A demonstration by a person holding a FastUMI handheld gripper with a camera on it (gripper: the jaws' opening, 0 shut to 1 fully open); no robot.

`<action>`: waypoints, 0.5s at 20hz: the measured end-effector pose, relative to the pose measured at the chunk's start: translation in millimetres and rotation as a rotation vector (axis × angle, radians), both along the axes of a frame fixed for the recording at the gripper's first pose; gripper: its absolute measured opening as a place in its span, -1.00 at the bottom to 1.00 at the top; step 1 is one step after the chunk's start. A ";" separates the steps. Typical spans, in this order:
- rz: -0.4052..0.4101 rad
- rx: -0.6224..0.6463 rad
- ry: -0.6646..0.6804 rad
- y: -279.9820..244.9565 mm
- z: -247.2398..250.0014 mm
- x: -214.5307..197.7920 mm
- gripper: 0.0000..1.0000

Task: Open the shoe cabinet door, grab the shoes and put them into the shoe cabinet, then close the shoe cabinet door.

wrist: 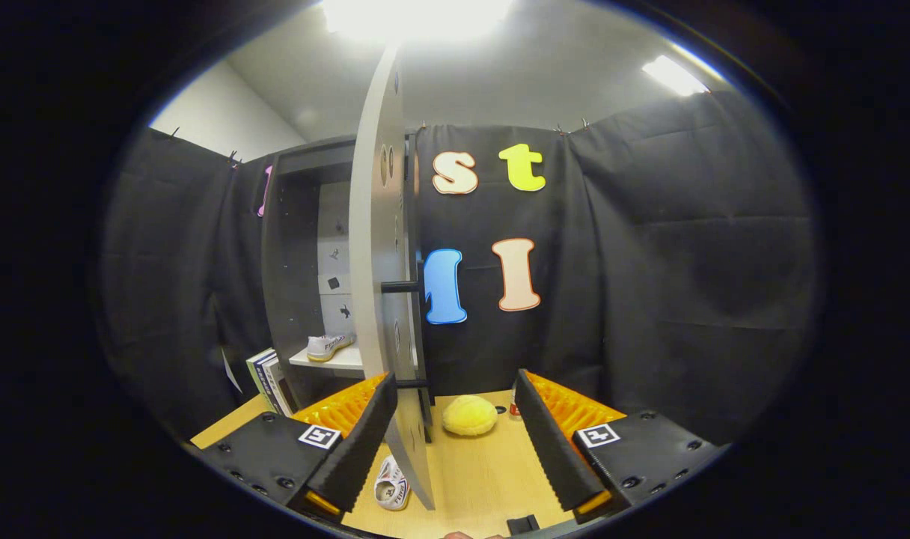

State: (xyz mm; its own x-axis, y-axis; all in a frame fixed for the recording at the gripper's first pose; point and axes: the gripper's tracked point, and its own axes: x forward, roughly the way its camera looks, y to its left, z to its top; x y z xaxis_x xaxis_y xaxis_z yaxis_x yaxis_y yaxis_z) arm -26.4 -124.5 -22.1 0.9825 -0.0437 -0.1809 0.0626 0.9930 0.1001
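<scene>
Between my fingers stood the shoe cabinet door (pixel 376 247), swung open and seen edge-on, its lower corner reaching down close to the left finger. My gripper (pixel 455 438) was spread wide and held nothing; the left finger lay just beside the door's edge, though I could not tell whether it touched, and the right finger stood well clear of it. A dark bar handle (pixel 400 286) jutted from the door partway up.

Behind the door, to its left, the shoe cabinet (pixel 305 277) stood open, and one pale shoe (pixel 328 346) with a yellowish sole rested on its white shelf (pixel 343 361). A second shoe (pixel 392 484) of the same kind lay on the wooden table (pixel 485 479), low between my fingers and just left of the door's bottom edge, its opening turned toward me.

Beyond the fingertips, a yellow plush ball (pixel 469 415) sat on the table near the black cloth wall. Some books (pixel 269 379) leaned upright beside the cabinet's left side, at the table's far edge.
</scene>
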 end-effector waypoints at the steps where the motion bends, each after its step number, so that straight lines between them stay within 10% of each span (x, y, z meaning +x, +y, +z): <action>1: -0.009 -0.016 -0.004 2.3 0.5 -8.7 0.98; 10: 0.190 0.059 0.049 135.2 -25.3 -47.6 0.95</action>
